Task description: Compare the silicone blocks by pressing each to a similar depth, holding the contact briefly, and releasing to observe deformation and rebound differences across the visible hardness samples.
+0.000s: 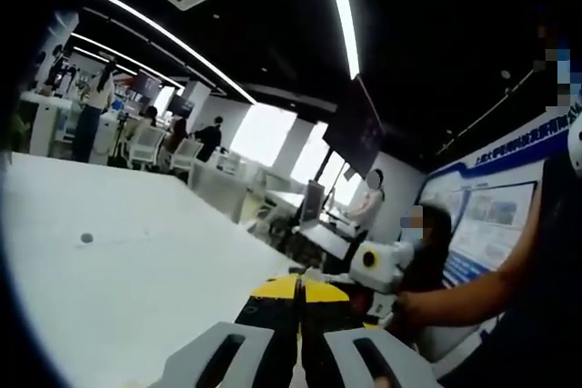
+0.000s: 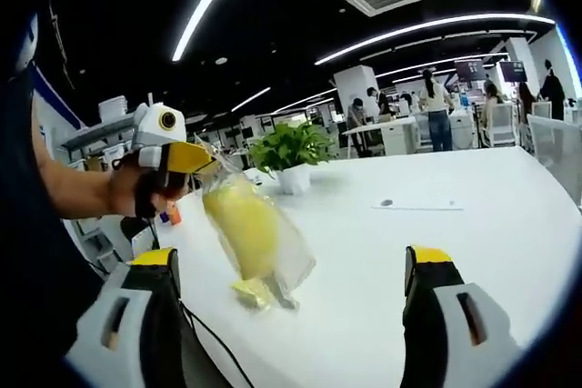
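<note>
Jaws of my left gripper (image 2: 186,159) are closed on the top of a clear bag (image 2: 259,238) holding a yellow silicone block (image 2: 241,229); it hangs above the white table (image 2: 436,252). My right gripper (image 2: 291,288) stands wide open with nothing between its jaws, just below the bag. A potted plant (image 2: 291,154) sits behind on the table.

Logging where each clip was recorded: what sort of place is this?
Most likely an open-plan office or showroom: long ceiling light strips, white desks with people standing at them, a potted plant on the big white table.
</note>
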`<state>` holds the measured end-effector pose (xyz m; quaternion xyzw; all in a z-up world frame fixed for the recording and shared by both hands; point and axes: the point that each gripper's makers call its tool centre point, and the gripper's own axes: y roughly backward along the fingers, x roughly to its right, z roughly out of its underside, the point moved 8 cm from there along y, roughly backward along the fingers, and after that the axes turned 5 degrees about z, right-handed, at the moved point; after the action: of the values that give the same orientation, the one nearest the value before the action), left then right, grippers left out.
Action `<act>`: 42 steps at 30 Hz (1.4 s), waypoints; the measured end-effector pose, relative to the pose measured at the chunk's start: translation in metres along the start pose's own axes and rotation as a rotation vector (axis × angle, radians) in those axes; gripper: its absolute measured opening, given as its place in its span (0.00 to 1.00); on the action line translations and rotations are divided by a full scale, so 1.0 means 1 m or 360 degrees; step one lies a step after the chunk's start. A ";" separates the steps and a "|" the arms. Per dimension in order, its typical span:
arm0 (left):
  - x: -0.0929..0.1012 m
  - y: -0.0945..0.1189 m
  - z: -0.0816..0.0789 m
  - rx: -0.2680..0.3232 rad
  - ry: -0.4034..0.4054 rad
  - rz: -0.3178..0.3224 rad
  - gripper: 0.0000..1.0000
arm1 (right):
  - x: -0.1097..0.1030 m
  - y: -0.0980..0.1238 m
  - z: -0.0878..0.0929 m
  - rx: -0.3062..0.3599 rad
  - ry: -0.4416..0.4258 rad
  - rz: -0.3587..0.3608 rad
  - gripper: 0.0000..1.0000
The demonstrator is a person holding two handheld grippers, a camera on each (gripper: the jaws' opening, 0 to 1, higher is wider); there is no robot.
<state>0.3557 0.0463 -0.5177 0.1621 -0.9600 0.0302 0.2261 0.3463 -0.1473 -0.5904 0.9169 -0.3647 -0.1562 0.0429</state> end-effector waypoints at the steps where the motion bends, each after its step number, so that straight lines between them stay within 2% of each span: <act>1: -0.001 -0.001 0.001 0.0000 0.0004 -0.0007 0.00 | 0.001 0.001 0.002 0.0000 0.0003 0.0012 0.96; 8: -0.007 -0.005 0.012 0.0006 0.0087 -0.0043 0.00 | 0.004 0.013 0.012 -0.0011 0.0025 0.0116 0.96; 21: -0.022 -0.018 0.036 -0.0003 0.0170 -0.0111 0.00 | 0.007 0.029 0.034 -0.0044 0.0001 0.0227 0.96; 23: -0.026 -0.021 0.041 0.0026 0.0241 -0.0093 0.00 | 0.009 0.031 0.039 -0.0069 -0.0002 0.0236 0.96; 27: -0.031 -0.024 0.048 0.0035 0.0286 -0.0098 0.00 | 0.012 0.032 0.047 -0.0090 -0.0024 0.0255 0.96; 32: -0.035 -0.028 0.056 0.0032 0.0325 -0.0113 0.00 | 0.016 0.033 0.059 -0.0151 0.0035 0.0292 0.96; 42: -0.053 -0.032 0.076 0.0046 0.0511 -0.0140 0.00 | 0.018 0.041 0.073 -0.0156 -0.0022 0.0346 0.96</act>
<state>0.3792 0.0216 -0.6097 0.2002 -0.9031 0.0597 0.3753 0.3086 -0.1869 -0.6558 0.8677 -0.4541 -0.1747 0.1019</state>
